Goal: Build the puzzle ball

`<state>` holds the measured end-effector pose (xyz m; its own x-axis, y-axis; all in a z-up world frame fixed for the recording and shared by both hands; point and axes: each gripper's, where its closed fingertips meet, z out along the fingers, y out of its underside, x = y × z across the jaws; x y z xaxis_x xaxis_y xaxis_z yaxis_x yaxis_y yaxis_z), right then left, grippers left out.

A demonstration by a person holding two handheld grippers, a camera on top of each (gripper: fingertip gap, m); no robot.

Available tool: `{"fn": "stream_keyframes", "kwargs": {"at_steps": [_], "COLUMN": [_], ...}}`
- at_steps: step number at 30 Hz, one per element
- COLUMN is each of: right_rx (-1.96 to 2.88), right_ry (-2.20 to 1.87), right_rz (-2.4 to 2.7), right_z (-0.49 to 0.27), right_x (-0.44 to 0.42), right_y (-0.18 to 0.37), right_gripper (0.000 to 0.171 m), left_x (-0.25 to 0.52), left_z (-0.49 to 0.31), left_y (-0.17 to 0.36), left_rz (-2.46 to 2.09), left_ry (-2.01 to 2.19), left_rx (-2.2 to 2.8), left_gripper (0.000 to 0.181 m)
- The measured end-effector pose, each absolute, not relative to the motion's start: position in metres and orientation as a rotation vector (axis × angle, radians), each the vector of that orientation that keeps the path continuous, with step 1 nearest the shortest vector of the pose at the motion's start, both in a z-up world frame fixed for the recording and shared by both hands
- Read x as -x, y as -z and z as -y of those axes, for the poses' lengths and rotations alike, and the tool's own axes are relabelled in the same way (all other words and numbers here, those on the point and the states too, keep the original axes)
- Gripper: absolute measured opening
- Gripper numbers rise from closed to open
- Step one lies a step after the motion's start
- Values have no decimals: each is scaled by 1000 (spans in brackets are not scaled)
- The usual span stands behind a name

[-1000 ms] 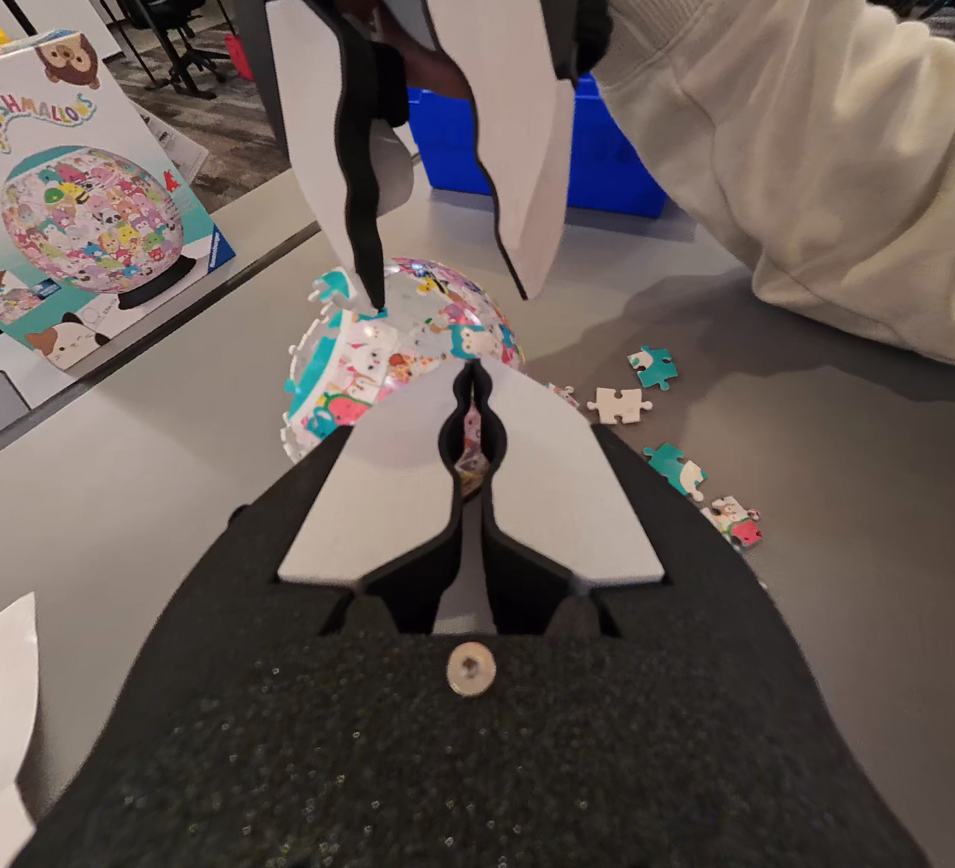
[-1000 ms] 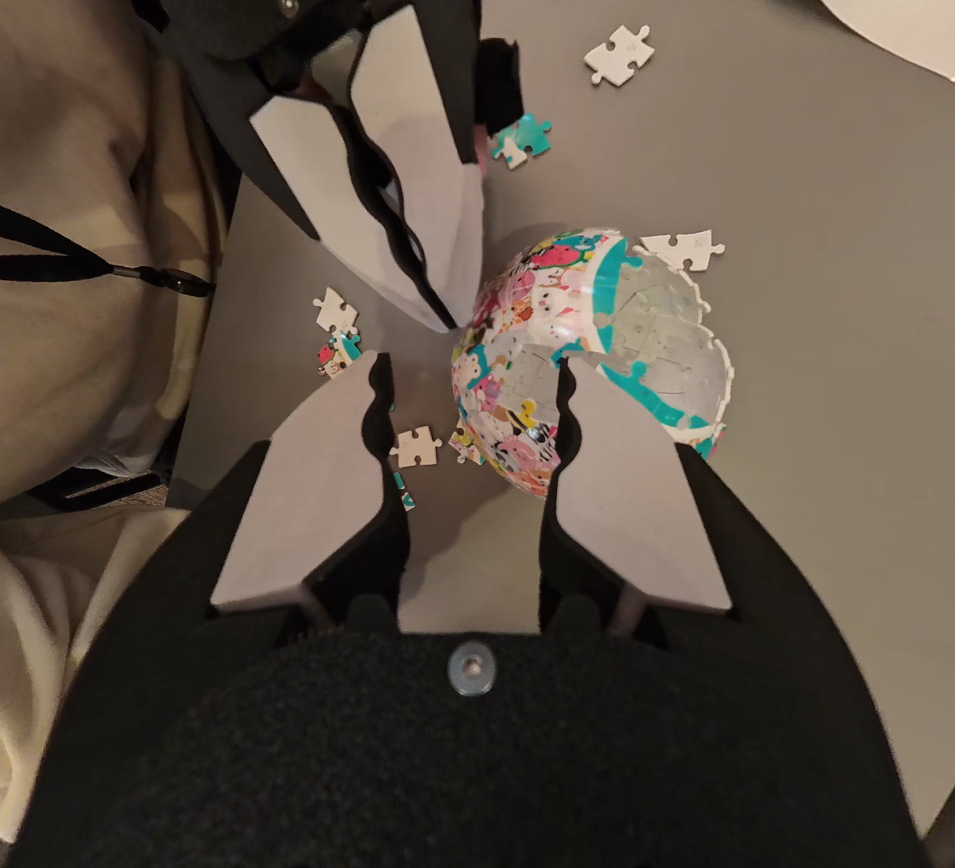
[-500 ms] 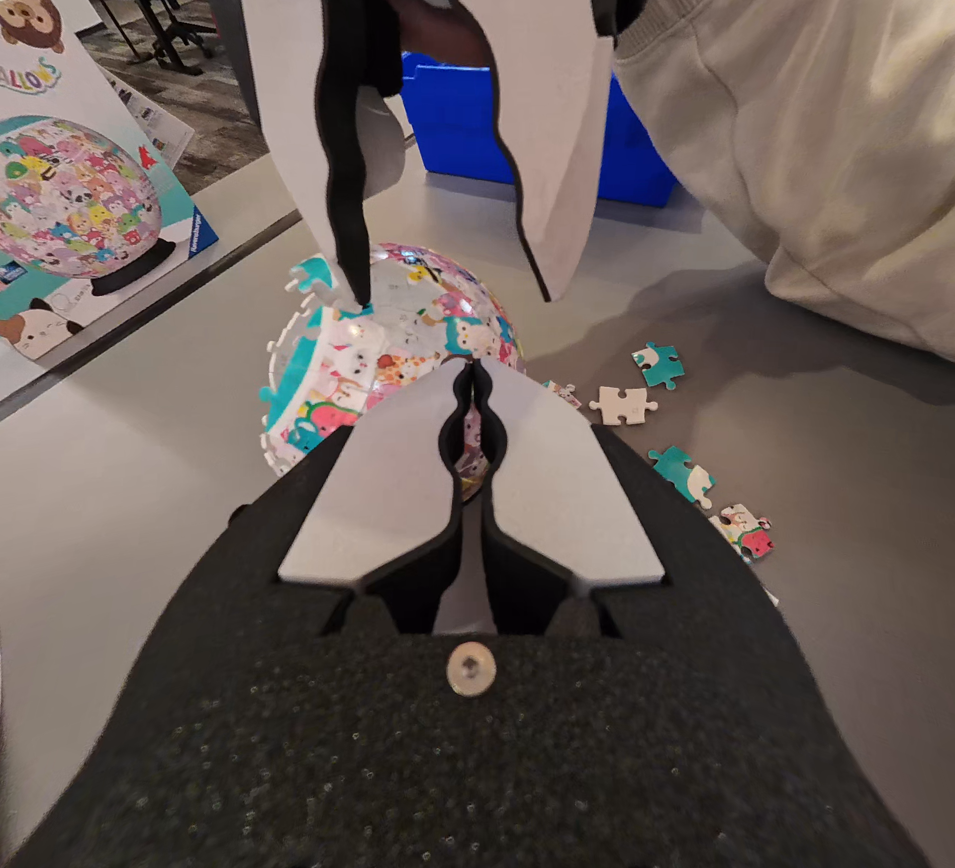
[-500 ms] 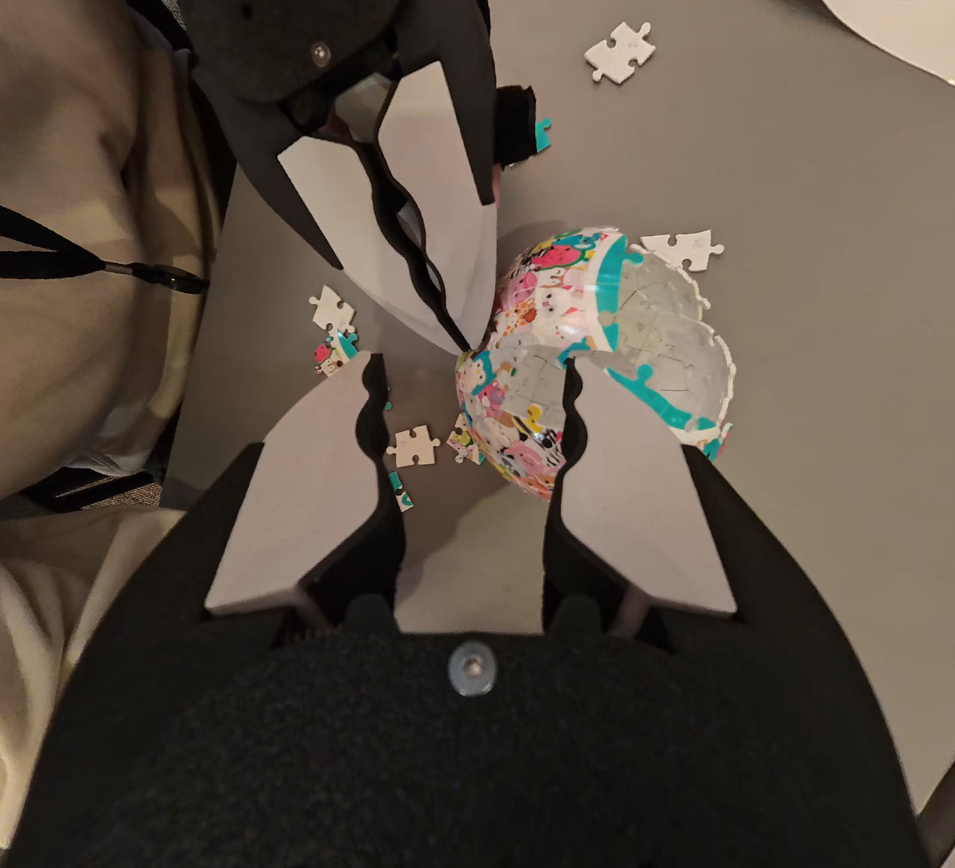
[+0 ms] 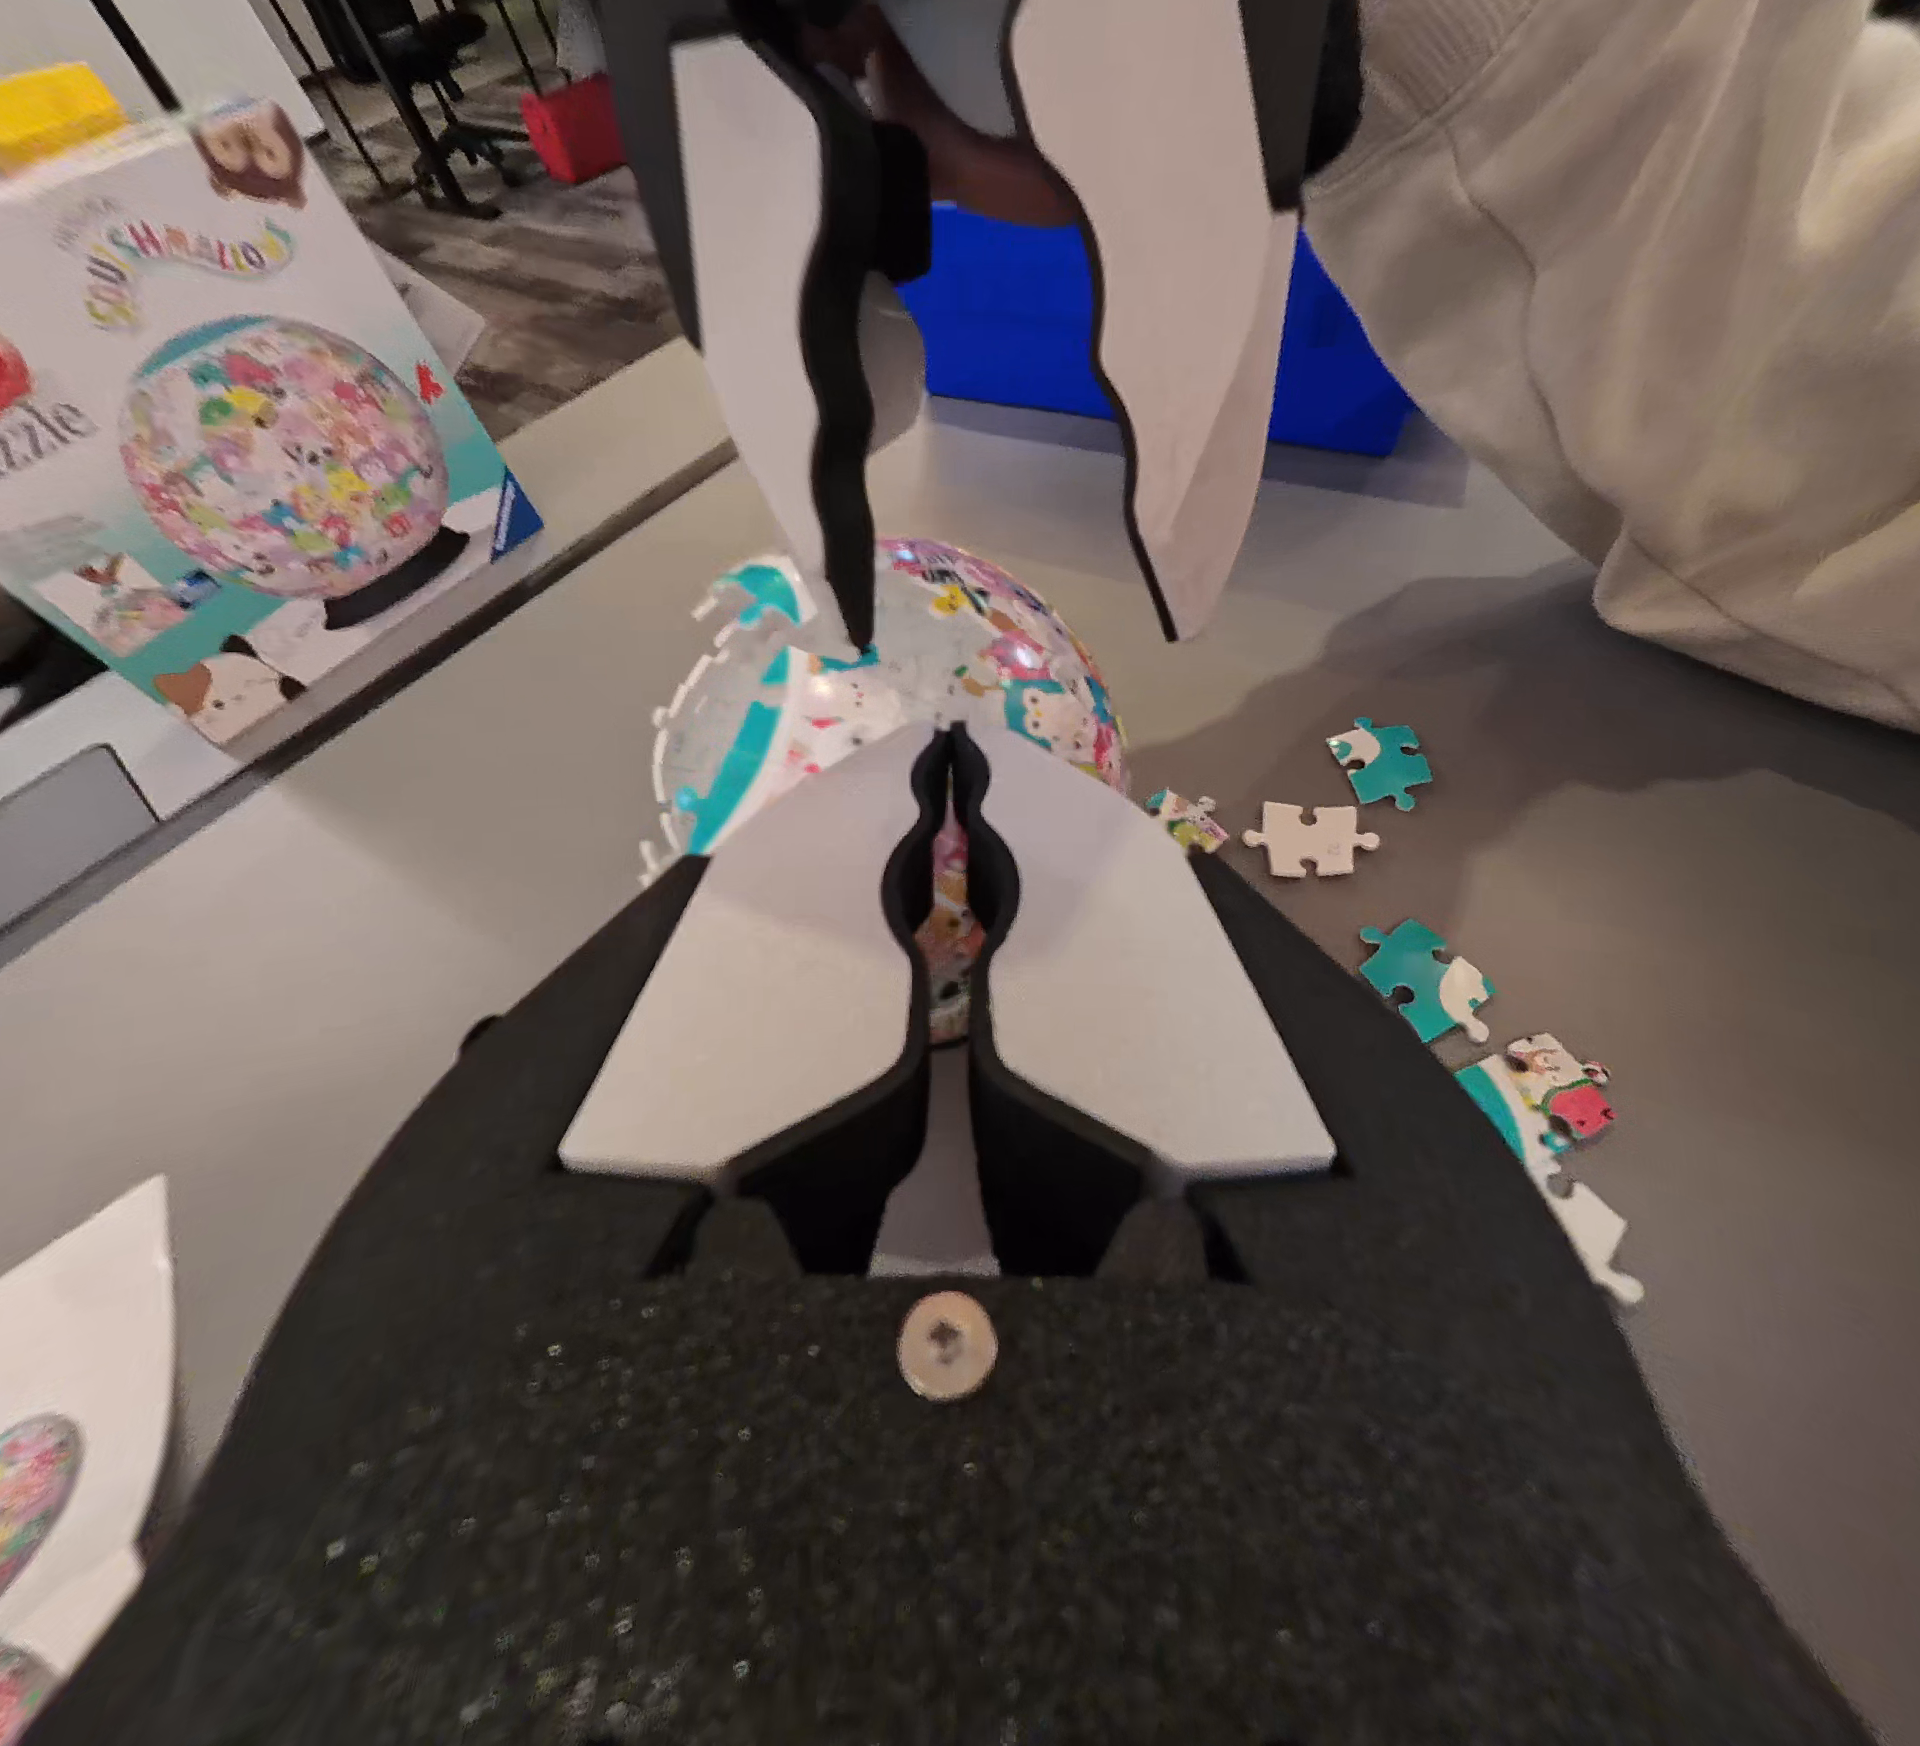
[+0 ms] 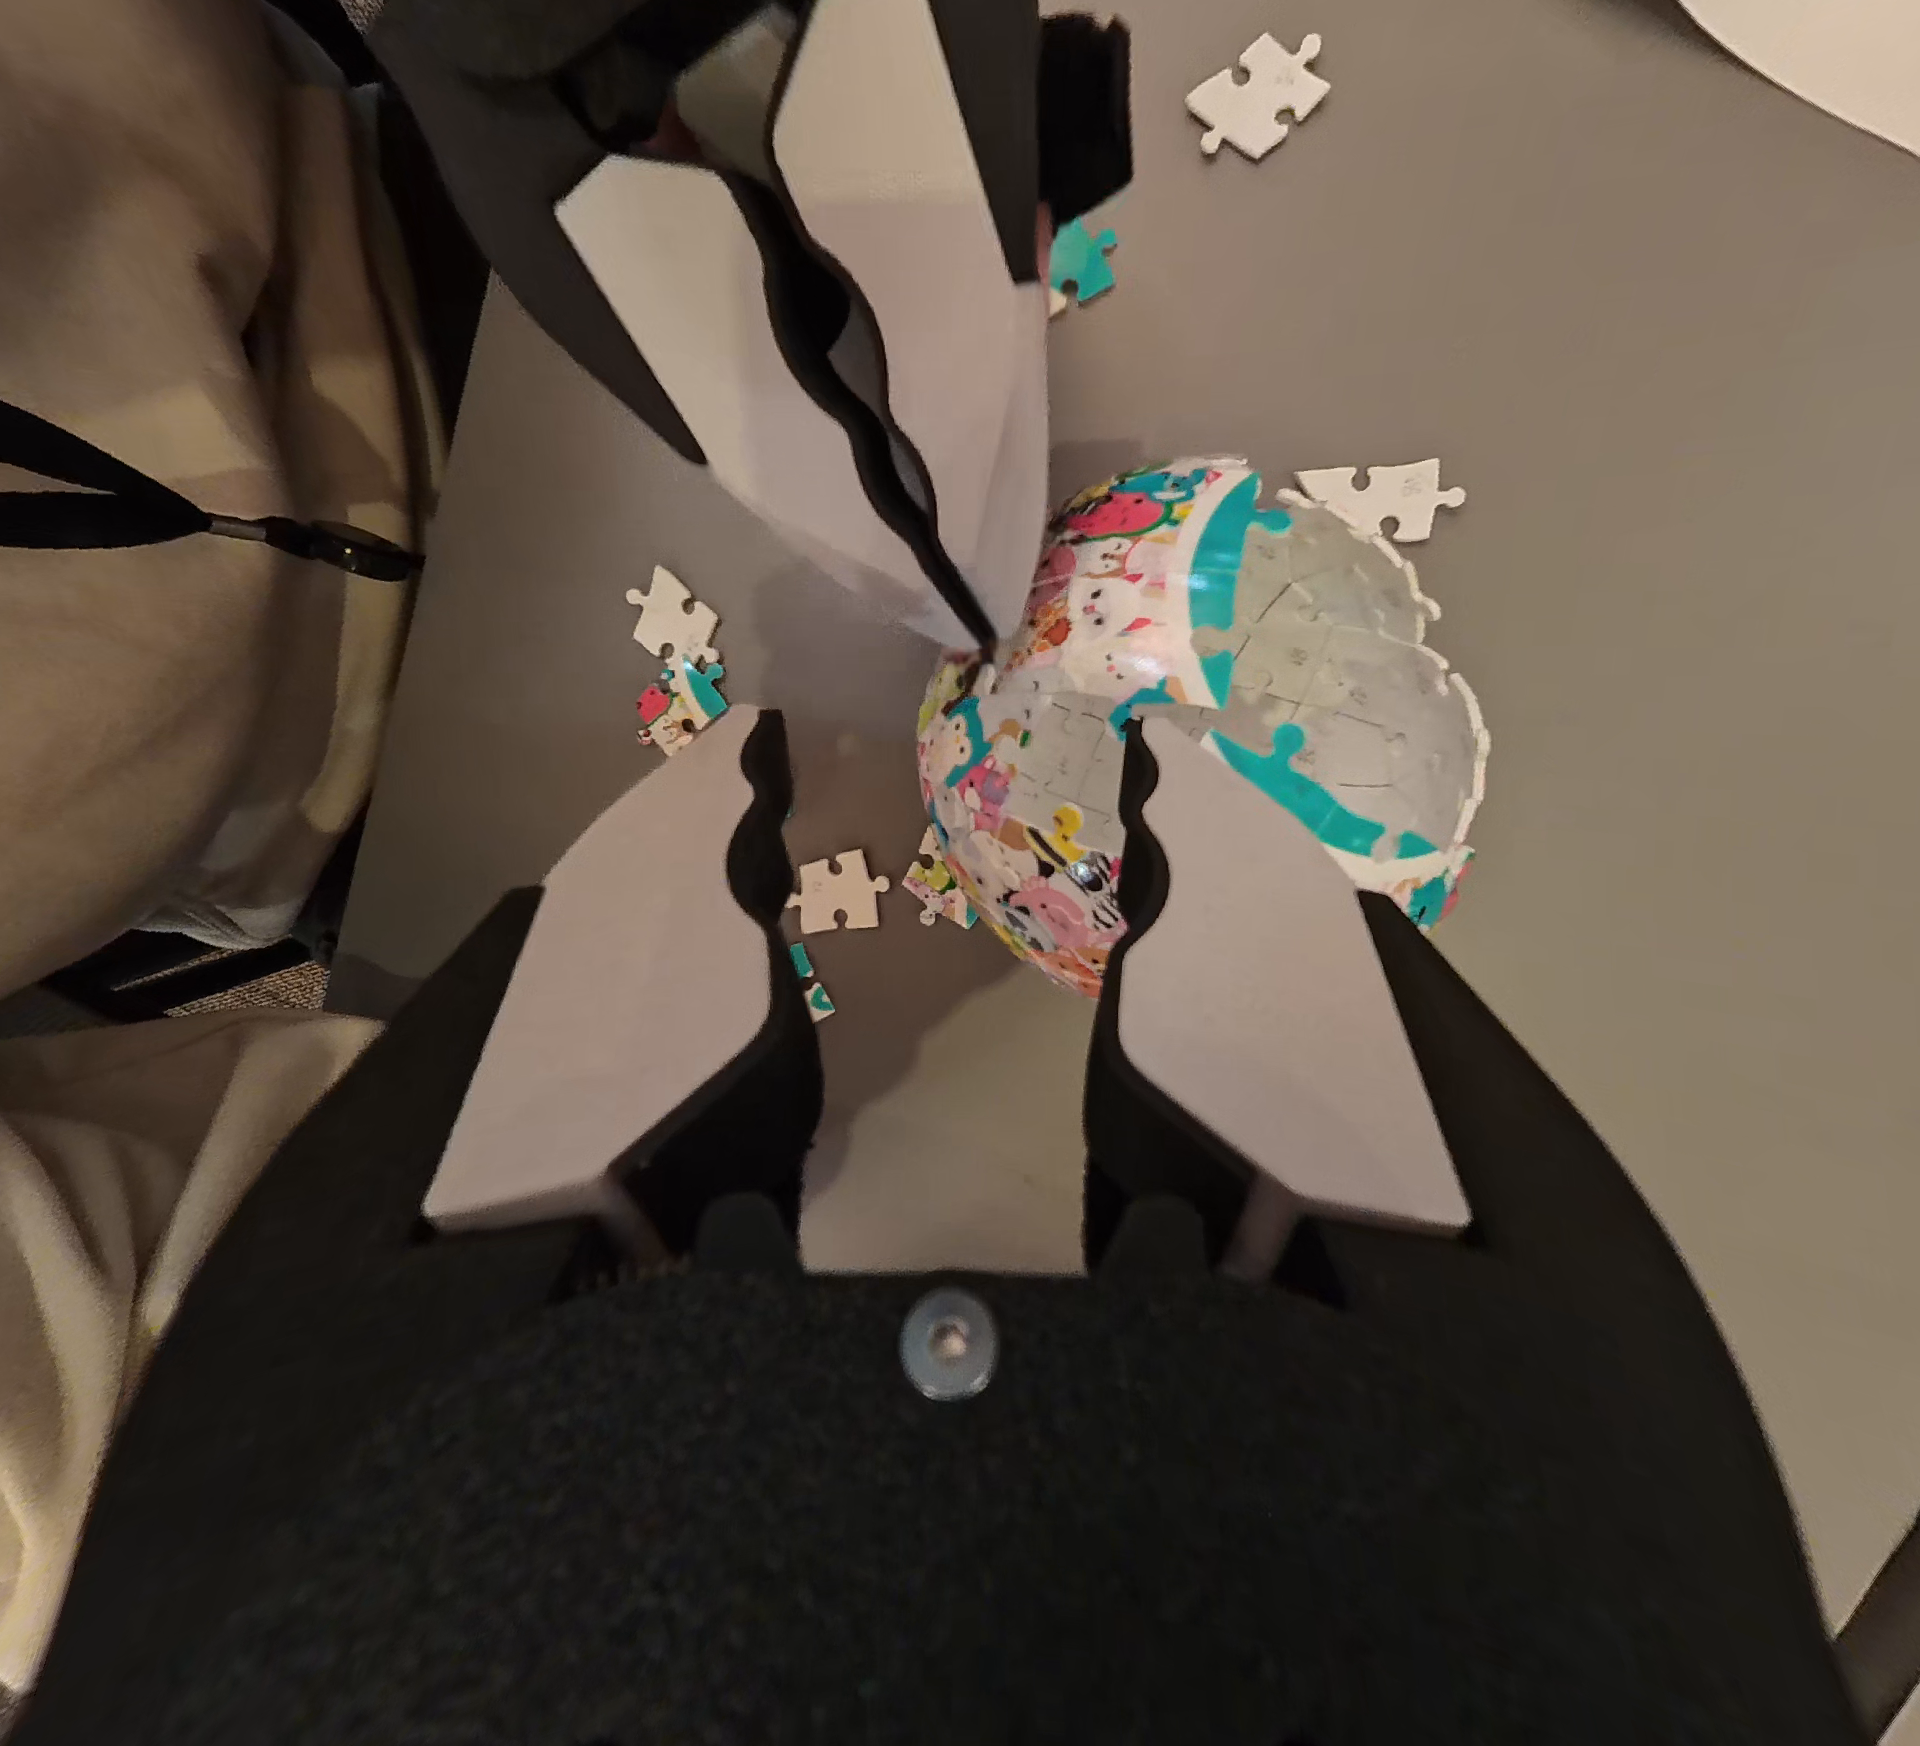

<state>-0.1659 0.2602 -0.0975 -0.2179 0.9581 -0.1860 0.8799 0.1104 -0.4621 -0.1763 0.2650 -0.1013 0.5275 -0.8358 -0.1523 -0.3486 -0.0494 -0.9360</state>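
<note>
Puzzle ball (image 6: 1174,709), half built, lies on the grey desk (image 6: 1558,325) with its open, unfinished side tipped sideways and up toward the box (image 5: 239,449); the hollow pale inside faces away from the person, so its axis runs roughly level across the desk. The left tool (image 5: 948,740) is closed, its tips pressed against the printed shell on the near side; whether they pinch anything I cannot tell. The right tool (image 6: 951,730) is spread open above the ball, one finger (image 5: 847,553) resting on the shell near the teal rim. Loose pieces (image 5: 1309,839) lie scattered on the desk beside the ball, a blue bin (image 5: 1039,325) behind. Compared with half a second ago, the ball has barely shifted, and both tools hold the same poses.
</note>
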Motion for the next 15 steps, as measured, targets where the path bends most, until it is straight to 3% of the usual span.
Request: {"fn": "stream_keyframes", "kwargs": {"at_steps": [1,4,11,15], "right_rx": [1853,1856,1807,1626], "right_ry": [-730,-686,-452,-462], "right_rz": [2217,2203,2040,1874], "right_z": [-260,-264,-277,-272], "right_x": [166,165,159,168], "right_y": [98,97,93,84], "right_gripper": [61,54,53,34], "left_x": [180,188,179,175], "left_z": [-266,-274,-276,-283], "left_y": [96,83,90,94], "left_rz": [-1027,-1066,-1408,-1572], "left_ry": [542,582,949,1020], "left_rx": [1622,1612,1655,1654], "left_gripper": [0,26,29,29]}}
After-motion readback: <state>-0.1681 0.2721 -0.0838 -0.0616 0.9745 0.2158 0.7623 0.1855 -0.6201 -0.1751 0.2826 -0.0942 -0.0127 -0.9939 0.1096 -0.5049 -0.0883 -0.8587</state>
